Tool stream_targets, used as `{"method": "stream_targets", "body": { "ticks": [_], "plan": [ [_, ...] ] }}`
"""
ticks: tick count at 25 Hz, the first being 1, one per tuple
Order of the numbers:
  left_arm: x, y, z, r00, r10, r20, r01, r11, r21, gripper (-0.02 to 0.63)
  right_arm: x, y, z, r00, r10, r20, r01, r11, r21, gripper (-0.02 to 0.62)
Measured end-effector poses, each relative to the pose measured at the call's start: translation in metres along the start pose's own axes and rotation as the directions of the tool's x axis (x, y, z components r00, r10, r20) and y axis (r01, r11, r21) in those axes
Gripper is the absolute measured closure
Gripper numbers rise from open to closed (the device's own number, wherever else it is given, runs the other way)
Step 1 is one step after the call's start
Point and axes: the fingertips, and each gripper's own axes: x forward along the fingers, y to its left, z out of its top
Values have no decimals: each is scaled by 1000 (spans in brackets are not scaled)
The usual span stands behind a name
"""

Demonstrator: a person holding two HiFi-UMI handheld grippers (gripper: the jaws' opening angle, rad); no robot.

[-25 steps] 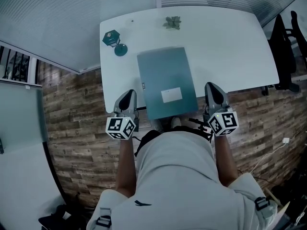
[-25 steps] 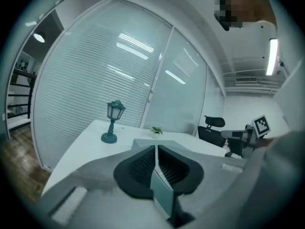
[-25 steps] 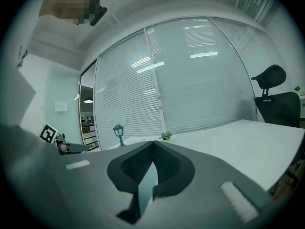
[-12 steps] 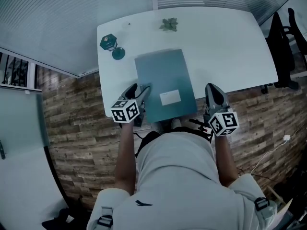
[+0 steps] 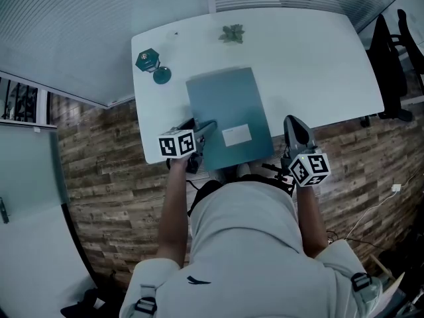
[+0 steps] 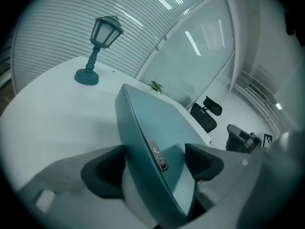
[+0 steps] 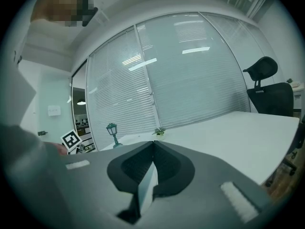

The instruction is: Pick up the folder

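Folder (image 5: pixel 225 105) flat at counter (image 5: pixel 318 65) 6 o'clock edge. Left gripper (image 6: pixel 155 165) jaws opening, astride its 8 o'clock edge, pads clear. Right gripper (image 5: pixel 297 126) closed, empty, at 4 o'clock. Best: seat edge deep, then clamp squarely.

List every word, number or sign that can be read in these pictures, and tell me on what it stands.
No text here can be read.
White label on the folder: too small to read.
Metal tab on the folder's edge: its marks are blurred.
Marker cubes: black-and-white square patterns only, no words.
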Motion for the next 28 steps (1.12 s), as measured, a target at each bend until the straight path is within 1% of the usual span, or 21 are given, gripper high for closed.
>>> {"method": "stream_targets", "body": {
  "ticks": [6, 11, 15, 17, 18, 19, 20, 21, 24, 26, 28],
  "plan": [
    [3, 0, 0, 1000, -21, -19, 20, 999, -31, 206, 8, 4, -4, 1000, 8, -4, -8, 1000, 9, 595],
    [4, 1, 1, 1000, -24, -19, 23, 999, -37, 206, 16, 10, -8, 999, 30, -26, -30, 1000, -2, 594],
    [5, 0, 0, 1000, -23, -18, 22, 999, -38, 206, 26, 9, -15, 994, 55, -90, -58, 998, -26, 594],
    [5, 0, 1, 1000, -24, -18, 24, 999, -38, 206, 34, 7, -21, 987, 64, -150, -66, 998, -11, 569],
    [4, 0, 1, 1000, -25, -18, 25, 999, -39, 206, 39, 5, -27, 979, 71, -192, -71, 997, 6, 556],
    [4, 1, 2, 999, -26, -19, 25, 999, -39, 206, 45, 4, -33, 968, 80, -239, -77, 997, 24, 525],
    [4, 1, 2, 999, -27, -18, 26, 999, -40, 206, 50, 3, -39, 954, 91, -285, -83, 996, 40, 479],
    [4, 1, 1, 999, -28, -18, 27, 999, -40, 206, 56, 2, -45, 940, 101, -326, -88, 995, 52, 447],
    [5, 1, 1, 999, -28, -17, 27, 999, -43, 206, 72, -3, -58, 897, 129, -422, -103, 991, 85, 380],
    [4, 1, 1, 999, -28, -16, 27, 999, -44, 206, 82, -3, -71, 863, 161, -479, -115, 986, 124, 346],
    [3, 2, 1, 999, -28, -16, 27, 999, -45, 206, 91, 3, -85, 823, 214, -527, -140, 974, 178, 300]
  ]
}}
